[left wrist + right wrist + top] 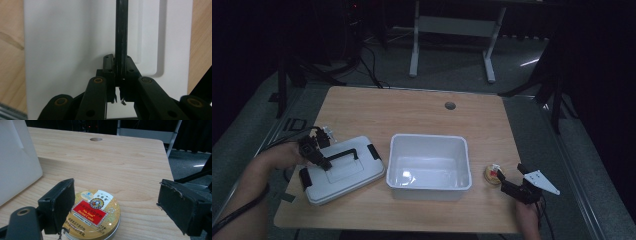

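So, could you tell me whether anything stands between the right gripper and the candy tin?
Nothing visible does. The right gripper has its jaws open on either side of the candy tin, with bare table around it and the white bin off to one side.

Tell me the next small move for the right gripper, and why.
Probably ease the right gripper down and forward so its open jaws straddle the candy tin, then close. The jaws stand wide apart just above the tin, one pad overlapping its edge, nothing gripped. The left gripper is shut on the lid's black handle, and the white bin stands open.
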### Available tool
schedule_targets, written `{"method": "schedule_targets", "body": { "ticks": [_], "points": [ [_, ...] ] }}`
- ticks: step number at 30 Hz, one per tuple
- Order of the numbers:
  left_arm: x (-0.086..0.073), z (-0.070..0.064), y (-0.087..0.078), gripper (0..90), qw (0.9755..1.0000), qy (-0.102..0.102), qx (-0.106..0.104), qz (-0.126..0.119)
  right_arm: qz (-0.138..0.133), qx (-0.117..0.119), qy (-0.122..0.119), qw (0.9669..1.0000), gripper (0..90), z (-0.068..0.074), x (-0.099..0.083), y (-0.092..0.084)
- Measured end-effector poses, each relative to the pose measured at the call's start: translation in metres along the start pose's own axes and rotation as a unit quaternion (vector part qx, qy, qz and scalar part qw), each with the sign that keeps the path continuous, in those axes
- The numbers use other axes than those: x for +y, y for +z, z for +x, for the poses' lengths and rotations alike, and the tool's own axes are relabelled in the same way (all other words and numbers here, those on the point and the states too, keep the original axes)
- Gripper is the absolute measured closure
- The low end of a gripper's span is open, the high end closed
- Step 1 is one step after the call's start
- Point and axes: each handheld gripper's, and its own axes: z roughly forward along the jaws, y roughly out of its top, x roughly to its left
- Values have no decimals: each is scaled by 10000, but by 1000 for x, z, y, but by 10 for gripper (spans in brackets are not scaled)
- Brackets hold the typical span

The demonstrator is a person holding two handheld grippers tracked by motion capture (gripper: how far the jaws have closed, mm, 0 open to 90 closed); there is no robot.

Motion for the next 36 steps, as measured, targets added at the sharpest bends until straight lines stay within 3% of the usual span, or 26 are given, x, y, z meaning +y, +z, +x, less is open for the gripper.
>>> {"method": "schedule_targets", "body": {
  "ticks": [1,3,7,13,16,19,23,28,33,36],
  "points": [
    [0,0,0,831,10000,0,0,0,0,0,0,10000,137,0,0,0],
    [-5,1,13,830,9998,-3,-21,222,8,14,16,10000,138,0,0,0],
    [-6,2,16,829,9998,-30,-61,187,35,35,30,10000,137,-1,0,0],
    [-5,3,15,819,9995,-64,-105,285,282,358,95,9989,137,-5,2,1],
    [-5,4,14,690,9991,-209,-185,323,496,518,90,9974,138,-9,3,1],
    [-7,4,11,607,9994,-230,-150,190,784,736,87,9942,138,-14,5,0],
    [-9,3,7,493,9996,-231,-155,89,1274,957,58,9872,137,-23,9,0],
    [-10,2,5,399,9995,-220,-220,88,1864,1208,-370,9743,135,-28,21,-1],
    [-12,2,5,392,9994,-209,-208,156,2468,1425,-690,9560,131,-31,28,3],
    [-12,2,3,392,9995,-195,-192,130,2827,1562,-865,9424,130,-30,30,5]
  ]
}}
